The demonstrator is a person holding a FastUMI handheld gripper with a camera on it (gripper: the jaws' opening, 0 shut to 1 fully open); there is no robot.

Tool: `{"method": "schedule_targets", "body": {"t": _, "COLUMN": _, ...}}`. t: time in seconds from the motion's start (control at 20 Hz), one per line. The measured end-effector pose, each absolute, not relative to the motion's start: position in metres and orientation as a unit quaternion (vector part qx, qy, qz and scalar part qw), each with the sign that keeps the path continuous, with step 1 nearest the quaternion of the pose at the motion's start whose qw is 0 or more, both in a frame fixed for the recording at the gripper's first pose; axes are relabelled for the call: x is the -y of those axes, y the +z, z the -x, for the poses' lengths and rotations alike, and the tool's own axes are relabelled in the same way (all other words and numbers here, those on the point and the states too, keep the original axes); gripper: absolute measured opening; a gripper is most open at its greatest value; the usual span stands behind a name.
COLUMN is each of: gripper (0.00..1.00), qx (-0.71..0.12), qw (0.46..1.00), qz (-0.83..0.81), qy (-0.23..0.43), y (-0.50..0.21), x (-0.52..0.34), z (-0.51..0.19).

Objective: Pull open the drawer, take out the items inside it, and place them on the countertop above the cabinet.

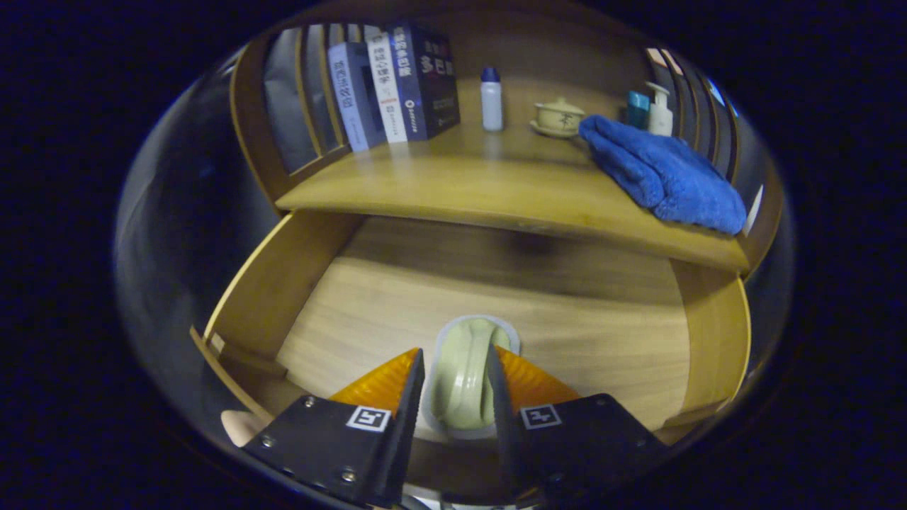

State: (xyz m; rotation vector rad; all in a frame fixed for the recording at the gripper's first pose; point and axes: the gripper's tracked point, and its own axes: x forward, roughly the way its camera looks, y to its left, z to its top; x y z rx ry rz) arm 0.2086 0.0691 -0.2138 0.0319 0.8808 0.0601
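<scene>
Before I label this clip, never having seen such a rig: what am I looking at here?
You are looking through a camera riding on a hand-held two-finger tool, which a person carries; there is no robot arm. Its fingers reach down into an open wooden drawer and sit on either side of a pale green item, seemingly closed on it. Above is the countertop, holding books, a white bottle, a small lidded cup, a blue towel and a pump bottle.
</scene>
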Motion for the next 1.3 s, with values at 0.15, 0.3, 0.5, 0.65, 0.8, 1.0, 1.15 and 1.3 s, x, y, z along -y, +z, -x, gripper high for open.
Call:
{"method": "schedule_targets", "body": {"t": 0.15, "gripper": 0.52, "qx": -0.443, "qw": 0.897, "qz": 0.004, "qy": 0.020, "y": -0.232, "x": -0.064, "z": -0.216}}
{"method": "schedule_targets", "body": {"t": 0.3, "gripper": 0.48, "qx": -0.437, "qw": 0.899, "qz": 0.028, "qy": 0.024, "y": -0.232, "x": -0.063, "z": -0.221}}
{"method": "schedule_targets", "body": {"t": 0.5, "gripper": 0.16, "qx": -0.420, "qw": 0.907, "qz": 0.029, "qy": 0.008, "y": -0.226, "x": -0.057, "z": -0.225}}
{"method": "schedule_targets", "body": {"t": 0.65, "gripper": 0.16, "qx": -0.416, "qw": 0.909, "qz": 0.006, "qy": 0.027, "y": -0.223, "x": -0.066, "z": -0.219}}
{"method": "schedule_targets", "body": {"t": 0.8, "gripper": 0.16, "qx": -0.386, "qw": 0.922, "qz": 0.010, "qy": 0.033, "y": -0.204, "x": -0.067, "z": -0.216}}
{"method": "schedule_targets", "body": {"t": 1.0, "gripper": 0.16, "qx": -0.351, "qw": 0.935, "qz": -0.015, "qy": 0.050, "y": -0.166, "x": -0.079, "z": -0.211}}
{"method": "schedule_targets", "body": {"t": 1.15, "gripper": 0.16, "qx": -0.319, "qw": 0.946, "qz": -0.018, "qy": 0.059, "y": -0.137, "x": -0.084, "z": -0.211}}
{"method": "schedule_targets", "body": {"t": 1.3, "gripper": 0.16, "qx": -0.283, "qw": 0.957, "qz": -0.015, "qy": 0.061, "y": -0.104, "x": -0.086, "z": -0.211}}
